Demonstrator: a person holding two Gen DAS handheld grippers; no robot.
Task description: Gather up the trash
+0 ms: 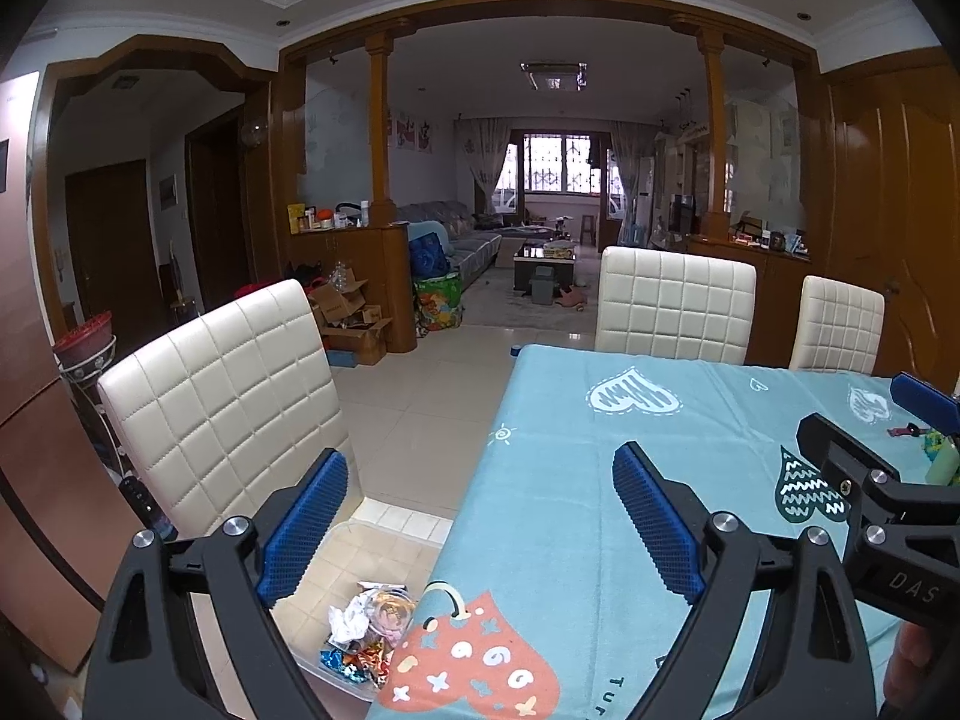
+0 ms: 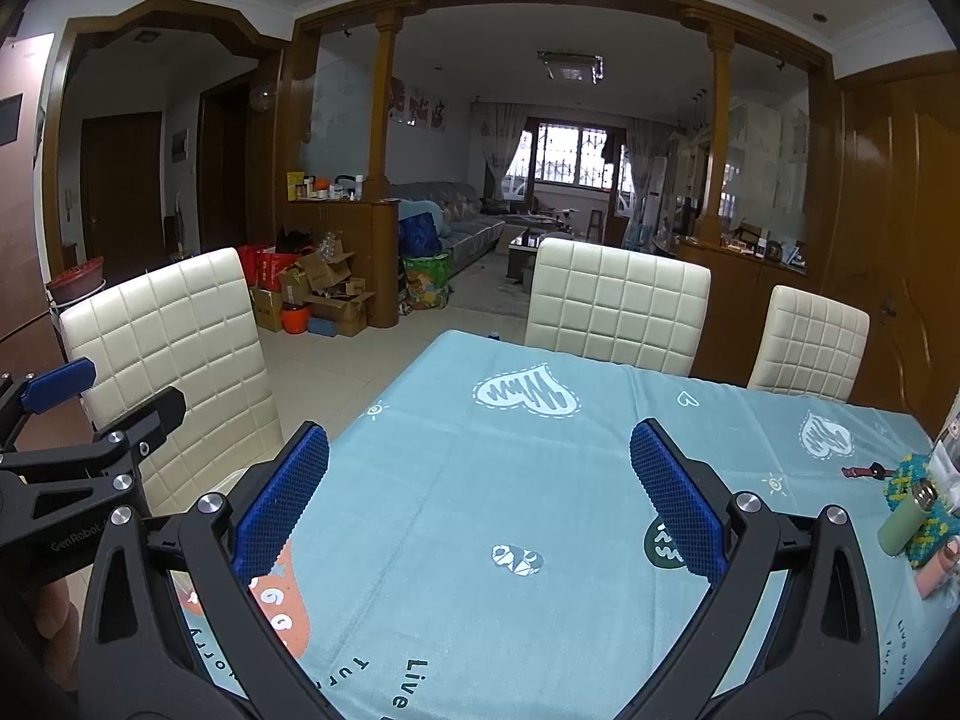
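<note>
My left gripper is open and empty, held over the table's left edge. Below it, a clear bin on the floor holds crumpled white paper and shiny candy wrappers. My right gripper is open and empty above the blue tablecloth. The right gripper also shows at the right of the left wrist view, and the left gripper shows at the left of the right wrist view. A small red-brown item lies on the cloth at the far right.
Three cream quilted chairs stand around the table. A green bottle on a knitted mat, and other items, sit at the table's right edge. Cardboard boxes are piled by the wooden divider.
</note>
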